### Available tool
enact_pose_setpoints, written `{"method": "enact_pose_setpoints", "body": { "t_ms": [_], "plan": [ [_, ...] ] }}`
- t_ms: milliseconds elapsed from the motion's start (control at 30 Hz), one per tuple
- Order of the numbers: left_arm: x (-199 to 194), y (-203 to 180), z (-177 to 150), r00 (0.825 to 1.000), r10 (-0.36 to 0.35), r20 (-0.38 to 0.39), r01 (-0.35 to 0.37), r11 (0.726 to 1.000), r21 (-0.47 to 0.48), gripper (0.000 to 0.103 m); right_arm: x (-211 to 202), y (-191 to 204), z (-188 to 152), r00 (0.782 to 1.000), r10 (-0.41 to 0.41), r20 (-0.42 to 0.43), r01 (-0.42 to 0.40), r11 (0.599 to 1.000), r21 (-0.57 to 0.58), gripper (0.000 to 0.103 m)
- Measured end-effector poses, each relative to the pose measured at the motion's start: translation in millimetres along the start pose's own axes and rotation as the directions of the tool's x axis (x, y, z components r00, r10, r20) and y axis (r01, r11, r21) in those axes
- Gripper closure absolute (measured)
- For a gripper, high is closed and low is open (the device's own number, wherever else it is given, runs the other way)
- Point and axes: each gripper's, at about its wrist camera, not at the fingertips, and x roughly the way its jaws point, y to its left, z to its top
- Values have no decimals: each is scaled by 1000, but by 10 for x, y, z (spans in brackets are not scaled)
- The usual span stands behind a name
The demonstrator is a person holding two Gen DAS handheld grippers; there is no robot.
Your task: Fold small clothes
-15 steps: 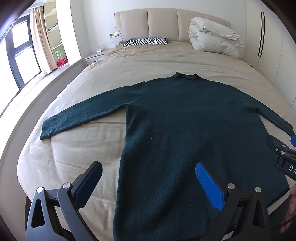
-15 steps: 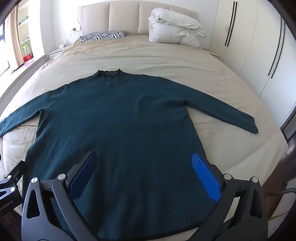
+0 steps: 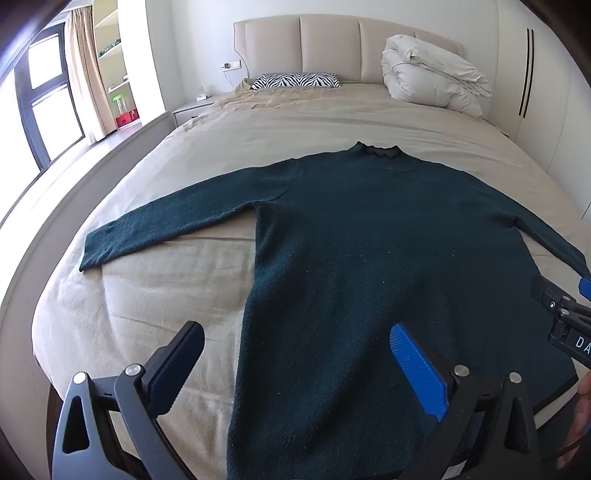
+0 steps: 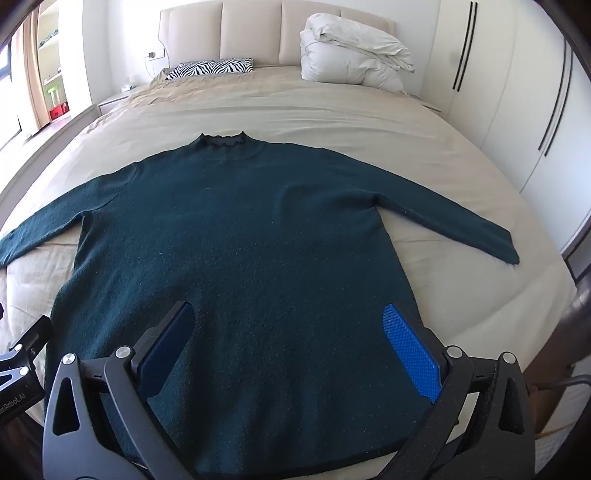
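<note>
Flat on the smooth beige bed [image 4: 424, 147], a fuzzy teal knit sweater [image 4: 240, 240]; both ribbed-pad tools gape empty.

- A home bedroom: a wide bed [image 4: 332, 122] with a padded headboard [image 4: 258, 33].
- A zebra-print pillow [image 4: 210, 68] and a folded white duvet [image 4: 351, 55] lie at its head.
- A nightstand [image 3: 192, 110], curtain [image 3: 83, 70] and wardrobe doors [image 4: 517, 92] flank it.

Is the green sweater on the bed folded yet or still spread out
Spread out: the sweater lies flat on the bed, both sleeves extended sideways.
</note>
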Motion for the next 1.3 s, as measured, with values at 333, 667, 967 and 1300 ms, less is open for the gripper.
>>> {"method": "enact_pose_setpoints", "body": {
  "t_ms": [333, 667, 967, 1300],
  "plan": [
    [25, 40, -4, 1000, 4, -4, -4, 1000, -9, 0, 45, 47, -35, 1000, 5, -4, -5, 1000, -4, 0],
    [30, 49, -12, 1000, 4, -3, -4, 1000, -9, 0, 56, 57, -48, 1000, 9, -5, -9, 1000, -3, 0],
    [53, 85, -52, 1000, 8, -5, -8, 1000, -14, 0, 60, 80, -79, 1000, 10, -8, -10, 1000, -2, 0],
    [51, 86, -73, 1000, 8, -6, -8, 1000, -16, 0, 50, 80, -82, 1000, 11, -9, -11, 1000, 1, 0]
  ]
}}
